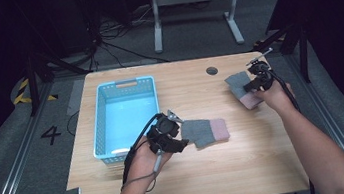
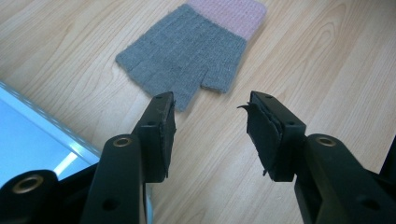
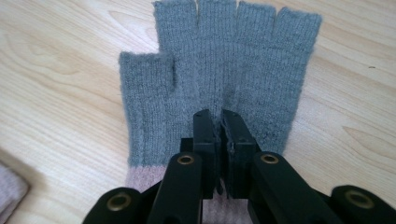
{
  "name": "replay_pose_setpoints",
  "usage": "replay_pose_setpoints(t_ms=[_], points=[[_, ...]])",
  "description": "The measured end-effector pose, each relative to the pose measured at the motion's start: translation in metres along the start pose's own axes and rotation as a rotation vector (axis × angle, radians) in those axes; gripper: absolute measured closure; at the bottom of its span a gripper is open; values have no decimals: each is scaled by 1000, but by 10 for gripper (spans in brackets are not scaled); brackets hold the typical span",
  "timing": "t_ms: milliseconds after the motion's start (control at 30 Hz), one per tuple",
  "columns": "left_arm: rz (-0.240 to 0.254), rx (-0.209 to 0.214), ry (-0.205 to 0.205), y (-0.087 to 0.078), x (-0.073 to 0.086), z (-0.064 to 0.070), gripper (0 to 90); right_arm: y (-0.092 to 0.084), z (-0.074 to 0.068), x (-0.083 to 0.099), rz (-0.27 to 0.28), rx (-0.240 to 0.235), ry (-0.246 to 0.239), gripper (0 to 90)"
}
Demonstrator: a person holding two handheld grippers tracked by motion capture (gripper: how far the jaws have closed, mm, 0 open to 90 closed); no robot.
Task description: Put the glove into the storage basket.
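Observation:
Two grey fingerless gloves with pink cuffs lie on the wooden table. One glove [image 1: 204,130] [image 2: 187,51] lies flat near the middle. My left gripper [image 1: 180,132] [image 2: 210,126] stands open just short of its finger end, with nothing between the jaws. The other glove [image 1: 237,84] [image 3: 233,56] is at the right side of the table. My right gripper [image 1: 250,86] [image 3: 220,114] is shut on it, pinching a fold of the grey knit near the palm; the fabric puckers at the jaw tips.
A light blue plastic basket [image 1: 100,121] [image 2: 37,140] stands at the left, close beside my left hand. A round cable hole [image 1: 212,70] sits in the table top near the far edge. Bare wood lies toward the front.

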State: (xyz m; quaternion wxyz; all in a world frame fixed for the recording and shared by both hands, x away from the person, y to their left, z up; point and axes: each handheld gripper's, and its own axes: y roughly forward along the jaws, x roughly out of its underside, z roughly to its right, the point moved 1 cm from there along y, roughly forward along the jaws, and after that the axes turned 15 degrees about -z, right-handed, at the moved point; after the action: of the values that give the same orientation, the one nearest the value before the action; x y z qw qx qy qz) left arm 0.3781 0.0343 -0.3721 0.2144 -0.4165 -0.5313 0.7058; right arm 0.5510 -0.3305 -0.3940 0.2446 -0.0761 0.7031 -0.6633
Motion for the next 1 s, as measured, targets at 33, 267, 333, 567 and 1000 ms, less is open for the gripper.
replay_pose_setpoints(t_ms=[33,267,333,567,1000], points=[[-2,3,3,0,0,0,520,-2,-1,1,3,1,-8,857],[-3,6,8,0,-3,0,519,-22,-8,6,30,5,-50,857],[-4,6,10,0,-3,0,519,-27,-10,7,38,3,-61,857],[-7,7,14,0,-4,0,519,-40,-19,13,56,-10,-101,856],[-2,2,6,-3,-2,-1,518,-60,-50,18,69,-21,-244,855]])
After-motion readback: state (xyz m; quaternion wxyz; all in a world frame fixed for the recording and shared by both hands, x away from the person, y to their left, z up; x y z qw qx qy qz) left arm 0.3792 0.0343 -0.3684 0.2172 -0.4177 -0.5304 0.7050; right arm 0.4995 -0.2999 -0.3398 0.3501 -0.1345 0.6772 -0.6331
